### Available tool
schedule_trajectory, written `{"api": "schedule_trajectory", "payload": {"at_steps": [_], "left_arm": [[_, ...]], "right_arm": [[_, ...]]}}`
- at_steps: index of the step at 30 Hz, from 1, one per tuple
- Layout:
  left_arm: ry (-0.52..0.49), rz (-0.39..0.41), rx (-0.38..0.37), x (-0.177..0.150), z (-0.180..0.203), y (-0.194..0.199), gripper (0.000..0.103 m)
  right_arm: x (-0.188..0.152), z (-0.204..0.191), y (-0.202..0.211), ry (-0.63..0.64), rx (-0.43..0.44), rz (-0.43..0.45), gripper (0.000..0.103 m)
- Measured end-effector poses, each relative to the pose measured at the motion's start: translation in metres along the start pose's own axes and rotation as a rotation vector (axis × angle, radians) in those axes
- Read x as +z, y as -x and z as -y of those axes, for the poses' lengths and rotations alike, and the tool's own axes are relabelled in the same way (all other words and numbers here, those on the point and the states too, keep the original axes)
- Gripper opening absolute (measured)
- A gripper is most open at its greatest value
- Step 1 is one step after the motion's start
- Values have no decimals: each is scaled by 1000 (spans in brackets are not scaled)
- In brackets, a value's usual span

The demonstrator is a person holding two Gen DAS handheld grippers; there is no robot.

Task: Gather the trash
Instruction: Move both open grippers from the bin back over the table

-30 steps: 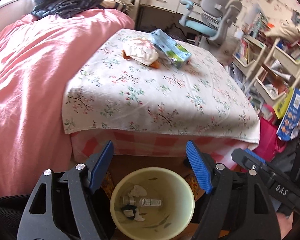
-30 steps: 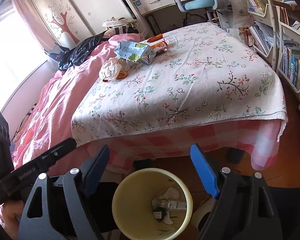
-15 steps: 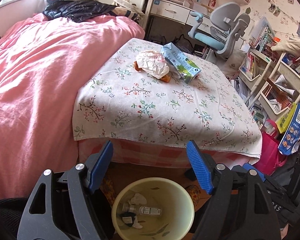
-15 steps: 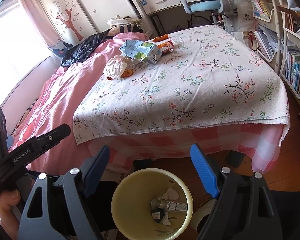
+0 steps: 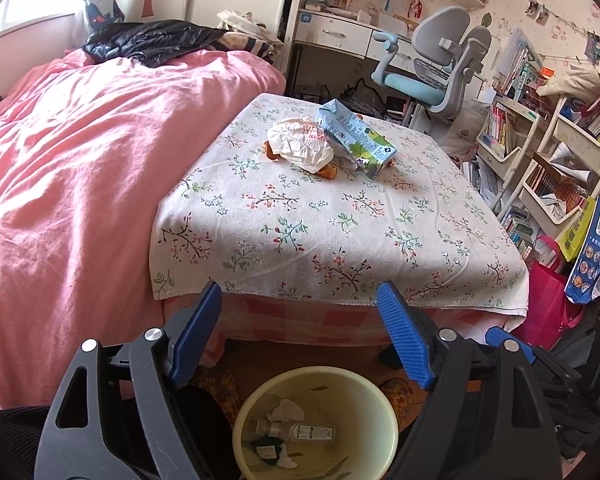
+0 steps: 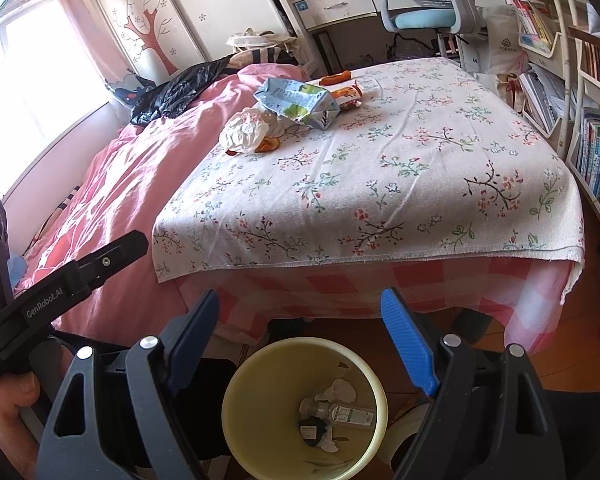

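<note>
On the far side of the floral-cloth table lie a crumpled white wrapper, a blue-green carton and orange scraps. From the right wrist the same wrapper and carton show, plus an orange snack packet. A yellow bin stands on the floor below both grippers, holding a small bottle and tissues. My left gripper hangs above the bin, its jaws opening with nothing between them. My right gripper is open and empty over the bin.
A pink bed borders the table's left side. A desk chair and crowded bookshelves stand behind and to the right. Bags lean at the table's right corner. A hand grips the left tool's handle.
Both views have tilted upward, so the table and its trash sit lower and larger in frame and the bin has slid toward the bottom edge. The left jaws stand slightly wider.
</note>
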State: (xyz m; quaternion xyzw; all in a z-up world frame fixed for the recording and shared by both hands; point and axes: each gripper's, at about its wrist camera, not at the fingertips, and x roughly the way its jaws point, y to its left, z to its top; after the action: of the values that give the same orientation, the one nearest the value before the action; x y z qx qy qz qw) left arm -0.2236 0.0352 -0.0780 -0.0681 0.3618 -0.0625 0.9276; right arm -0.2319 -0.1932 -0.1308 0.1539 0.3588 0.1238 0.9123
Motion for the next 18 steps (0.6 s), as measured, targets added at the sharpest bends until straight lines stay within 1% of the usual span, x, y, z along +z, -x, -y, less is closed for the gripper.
{"api": "schedule_trajectory", "payload": {"at_steps": [11, 13, 15, 18], "left_arm": [[-2, 14, 2, 4, 1, 0, 81], [-6, 17, 5, 12, 0, -1, 81], [-10, 36, 16, 27, -3, -1, 82], [-14, 54, 34, 51, -8, -9, 84]], "right_arm": [[2, -6, 0, 23, 6, 8, 80], [5, -7, 2, 29, 3, 15, 80], [13, -9, 6, 41, 3, 26, 80], [37, -12, 12, 77, 2, 59, 81]]}}
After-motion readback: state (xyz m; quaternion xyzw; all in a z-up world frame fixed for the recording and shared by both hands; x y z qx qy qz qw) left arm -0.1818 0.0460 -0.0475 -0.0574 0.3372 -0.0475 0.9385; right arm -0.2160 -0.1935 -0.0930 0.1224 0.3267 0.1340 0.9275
